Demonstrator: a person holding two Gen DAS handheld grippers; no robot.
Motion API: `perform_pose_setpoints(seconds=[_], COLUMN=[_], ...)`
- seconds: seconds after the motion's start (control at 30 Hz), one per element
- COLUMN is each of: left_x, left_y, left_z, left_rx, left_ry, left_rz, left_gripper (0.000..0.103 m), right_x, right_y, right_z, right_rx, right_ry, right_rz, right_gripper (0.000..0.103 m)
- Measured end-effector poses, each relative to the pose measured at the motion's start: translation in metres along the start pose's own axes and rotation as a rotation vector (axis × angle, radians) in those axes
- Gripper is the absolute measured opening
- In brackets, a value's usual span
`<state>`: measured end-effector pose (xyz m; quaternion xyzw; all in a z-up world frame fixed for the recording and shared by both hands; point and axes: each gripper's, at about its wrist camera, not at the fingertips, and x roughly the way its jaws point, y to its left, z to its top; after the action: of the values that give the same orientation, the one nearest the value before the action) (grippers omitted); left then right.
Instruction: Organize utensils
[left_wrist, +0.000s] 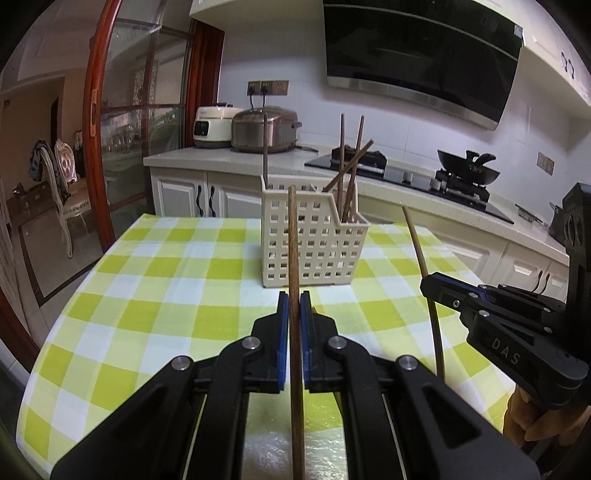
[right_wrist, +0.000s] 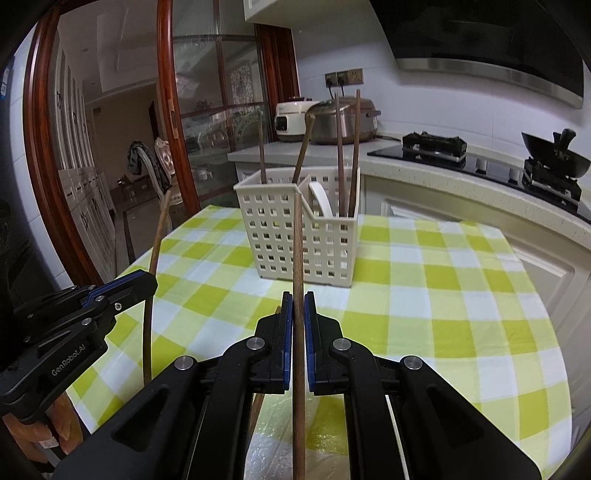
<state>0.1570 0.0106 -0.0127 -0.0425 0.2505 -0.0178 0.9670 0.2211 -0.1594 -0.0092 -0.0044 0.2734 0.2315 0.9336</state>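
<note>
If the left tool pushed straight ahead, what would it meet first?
Probably the cream utensil basket, standing directly ahead of the left tool, which grips a chopstick; depth is uncertain.

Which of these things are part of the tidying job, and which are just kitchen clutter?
Job: left gripper with its chopstick; right gripper with its chopstick; caddy; spoon.

Lying about: rice cookers, wok, stove, chair.

Between the grippers and the cream slotted utensil basket (left_wrist: 314, 240) the checked tablecloth (left_wrist: 155, 295) lies bare, while upright chopsticks (right_wrist: 347, 147) and a white spoon (right_wrist: 321, 199) crowd the basket's openings from above.
</note>
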Motion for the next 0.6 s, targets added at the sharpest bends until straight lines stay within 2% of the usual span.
perform_pose_setpoints(seconds=[0.6], left_x=[-0.036], left_y=[-0.01], left_z=[0.004], left_rx=[0.036], left_ry=[-0.092], left_rz=[-0.009], left_gripper=[0.006], right_x=[-0.039], right_y=[0.008], right_z=[0.009], right_rx=[-0.023], right_ry=[-0.089], right_rz=[-0.003], right_gripper=[0.006])
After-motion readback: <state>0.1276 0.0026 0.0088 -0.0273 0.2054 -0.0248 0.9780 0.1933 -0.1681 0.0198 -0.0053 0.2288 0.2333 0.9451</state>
